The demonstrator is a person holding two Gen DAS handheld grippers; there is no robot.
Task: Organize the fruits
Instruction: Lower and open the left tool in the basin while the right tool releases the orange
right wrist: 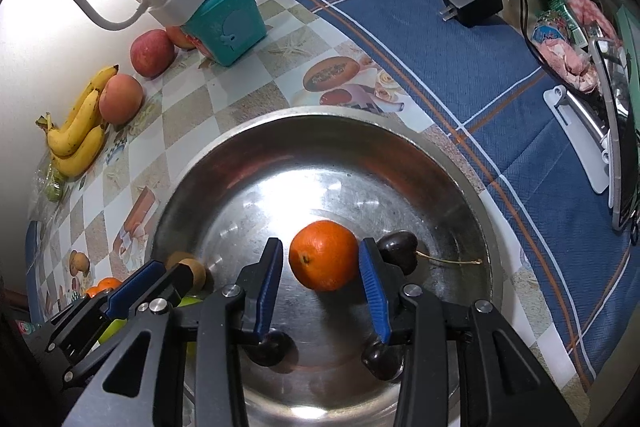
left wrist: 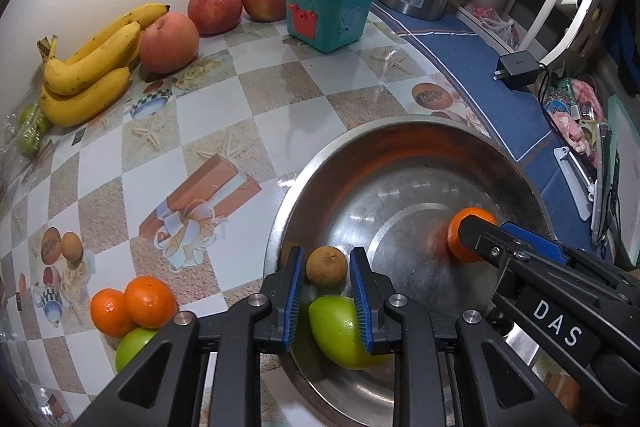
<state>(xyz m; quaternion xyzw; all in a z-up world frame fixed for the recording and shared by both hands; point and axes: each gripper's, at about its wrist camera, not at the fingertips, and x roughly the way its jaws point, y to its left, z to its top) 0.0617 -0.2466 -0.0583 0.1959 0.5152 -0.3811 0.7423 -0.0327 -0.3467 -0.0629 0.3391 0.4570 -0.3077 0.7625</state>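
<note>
The round steel bowl [right wrist: 472, 187] is already holding a green apple [left wrist: 340, 331] and dark cherries [right wrist: 398, 251]. The left gripper [left wrist: 326, 275] is pinching a small brown longan [left wrist: 326, 266] over it; the right gripper [right wrist: 320, 267] is clasping a bright orange tangerine [right wrist: 323, 255] inside. Still waiting outside: yellow bananas [left wrist: 88, 71], red apples [left wrist: 215, 7], a peach [left wrist: 169, 43], two tangerines [left wrist: 134, 305] and another green apple [left wrist: 134, 349].

A silver metal bowl [right wrist: 400, 147] holds an orange tangerine [right wrist: 323, 255]. Yellow bananas [left wrist: 86, 67] lie on a beige-and-white checked tablecloth [left wrist: 248, 87] beside a blue cloth [right wrist: 460, 39].
</note>
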